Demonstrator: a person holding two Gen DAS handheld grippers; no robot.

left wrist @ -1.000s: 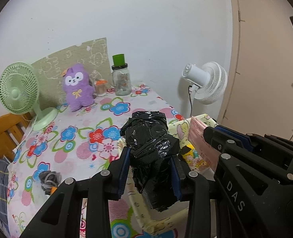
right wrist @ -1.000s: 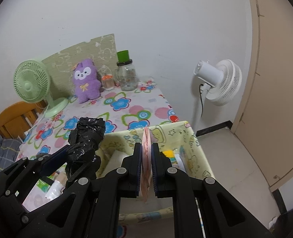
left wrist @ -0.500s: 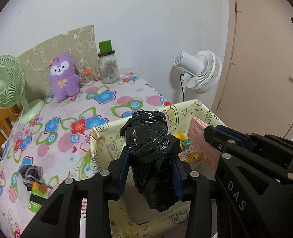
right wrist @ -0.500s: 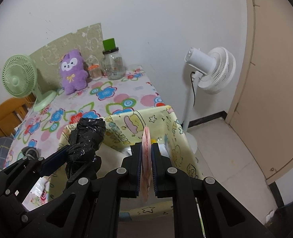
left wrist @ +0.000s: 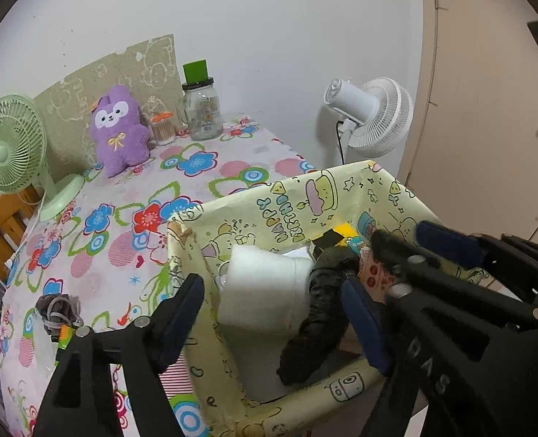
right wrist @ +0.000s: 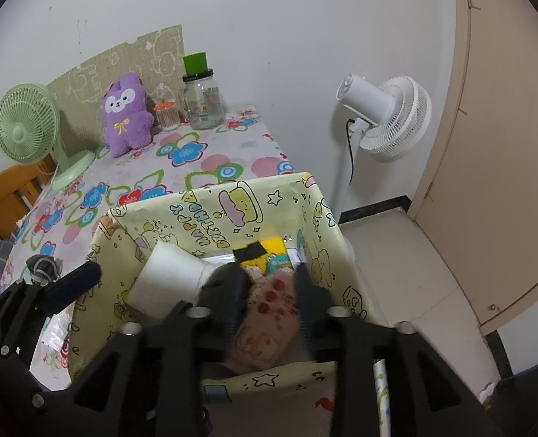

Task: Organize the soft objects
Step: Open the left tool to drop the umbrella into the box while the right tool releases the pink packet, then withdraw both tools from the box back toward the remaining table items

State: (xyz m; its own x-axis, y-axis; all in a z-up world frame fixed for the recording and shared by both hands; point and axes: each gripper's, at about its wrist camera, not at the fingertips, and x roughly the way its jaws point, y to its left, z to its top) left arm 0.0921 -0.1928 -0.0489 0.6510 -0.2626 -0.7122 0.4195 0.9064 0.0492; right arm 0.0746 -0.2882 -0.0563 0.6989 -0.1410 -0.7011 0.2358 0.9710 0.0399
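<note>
A yellow cartoon-print storage box (left wrist: 305,196) (right wrist: 210,200) stands at the table's near right edge. My left gripper (left wrist: 272,313) is open above it. A black plastic bundle (left wrist: 320,313) lies loose in the box beside a white roll (left wrist: 261,291) (right wrist: 170,276). My right gripper (right wrist: 269,291) is open over the box. A pink printed packet (right wrist: 265,320) lies in the box below its fingers. A purple plush toy (left wrist: 119,131) (right wrist: 127,116) sits at the back of the table.
On the flowered tablecloth (left wrist: 123,218) stand a green desk fan (left wrist: 10,145), a glass jar with a green lid (left wrist: 199,109) and a small grey pouch (left wrist: 57,309). A white floor fan (right wrist: 382,116) stands right of the table, near a beige door (right wrist: 506,145).
Both grippers opened. The black bundle dropped from the left gripper into the box, and the pink packet dropped from the right gripper into the box. Both views shifted slightly over the box.
</note>
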